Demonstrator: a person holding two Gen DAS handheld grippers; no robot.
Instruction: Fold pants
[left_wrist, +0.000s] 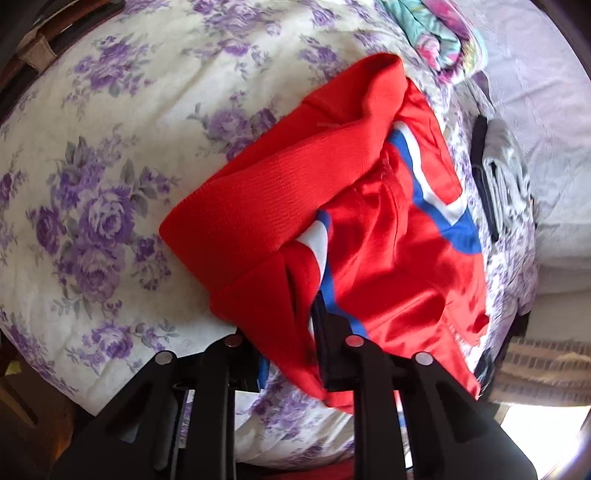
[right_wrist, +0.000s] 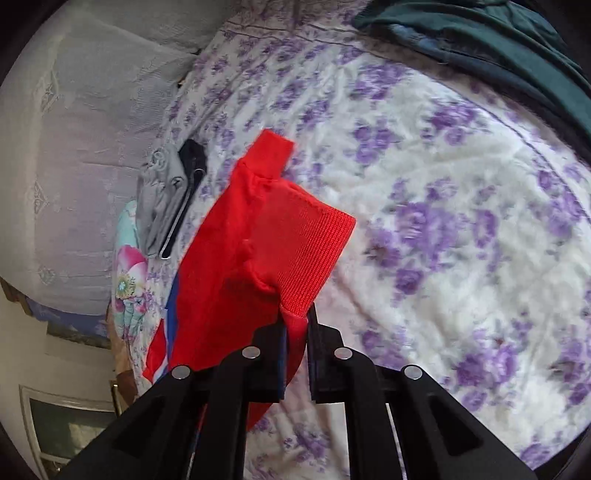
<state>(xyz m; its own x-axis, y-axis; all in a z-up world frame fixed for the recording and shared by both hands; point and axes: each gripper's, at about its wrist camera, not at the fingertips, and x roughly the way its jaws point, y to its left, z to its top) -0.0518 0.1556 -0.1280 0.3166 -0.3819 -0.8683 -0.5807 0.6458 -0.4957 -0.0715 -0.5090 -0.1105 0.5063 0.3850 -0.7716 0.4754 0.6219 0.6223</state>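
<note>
The red pants (left_wrist: 369, 221), with blue and white stripes and ribbed red cuffs, lie bunched on a floral bedspread (left_wrist: 110, 166). My left gripper (left_wrist: 288, 332) is shut on a fold of the red fabric at its near edge; one finger is buried under the cloth. In the right wrist view the pants (right_wrist: 240, 258) hang lifted above the bed, and my right gripper (right_wrist: 295, 325) is shut on a ribbed cuff of them.
A folded grey and black garment (left_wrist: 498, 177) and a colourful floral cloth (left_wrist: 439, 40) lie past the pants by a lavender pillow (left_wrist: 546, 92). Dark teal clothing (right_wrist: 498, 48) lies on the bed's far right in the right wrist view. The bedspread (right_wrist: 461, 221) spreads right.
</note>
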